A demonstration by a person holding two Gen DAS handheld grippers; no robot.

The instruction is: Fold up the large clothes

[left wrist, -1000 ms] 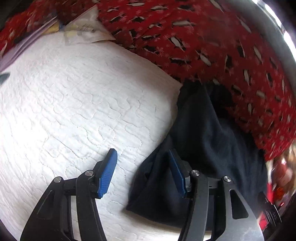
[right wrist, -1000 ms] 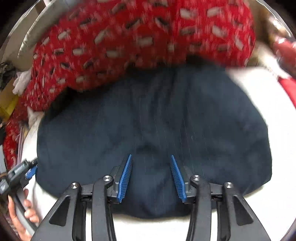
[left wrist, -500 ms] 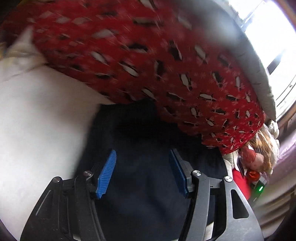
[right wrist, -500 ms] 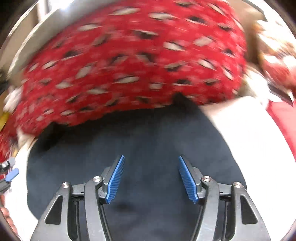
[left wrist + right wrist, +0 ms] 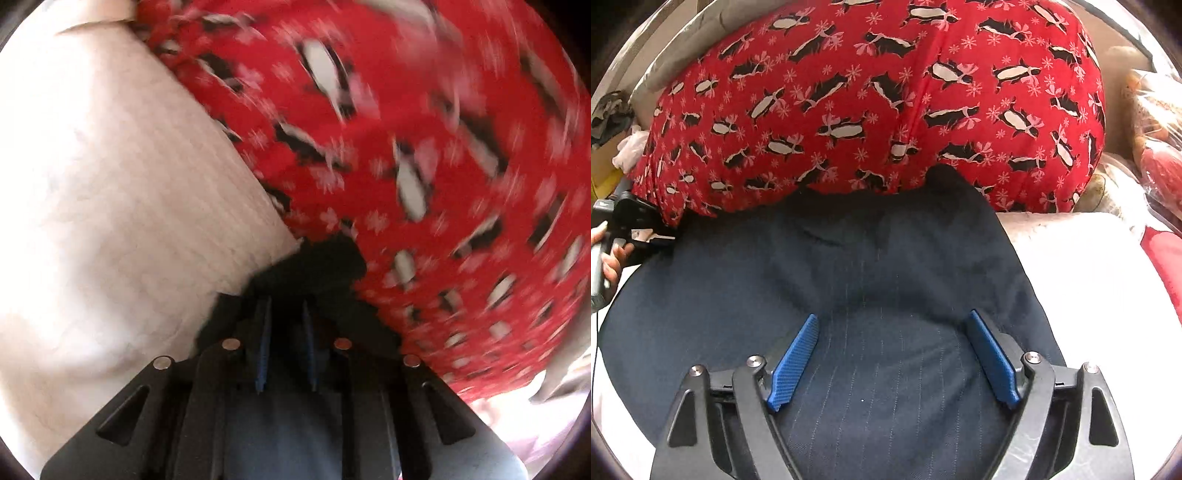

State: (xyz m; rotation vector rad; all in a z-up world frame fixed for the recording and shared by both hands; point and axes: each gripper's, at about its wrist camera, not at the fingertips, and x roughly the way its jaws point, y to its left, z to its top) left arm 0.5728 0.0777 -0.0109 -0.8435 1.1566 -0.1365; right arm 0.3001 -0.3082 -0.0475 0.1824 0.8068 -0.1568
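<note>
From the left wrist camera, I am seeing the left gripper closing; its blue ribbed pads stood far apart half a second ago and are now standing narrow. Dark cloth of the navy garment is lying between and just ahead of them, but the picture is smeared and I cannot tell whether the pads are pressing it. The view has swung: the garment that was filling the space under the fingers is now showing only as a dark bunched corner ahead of the tips. The white quilted bedcover is spreading to the gripper's left, and the red penguin-print fabric, soft and bulging, is filling the space ahead and to the right.

From the right wrist camera, I am watching the right gripper opening, its pads wider than a second ago, hovering released over the garment. That cloth is a fine pinstriped weave, lying broad and rounded, with gentle rumples, under and ahead of the fingers. The red penguin fabric is mounding beyond it. At the far left edge a hand is gripping the other tool's handle.
</note>
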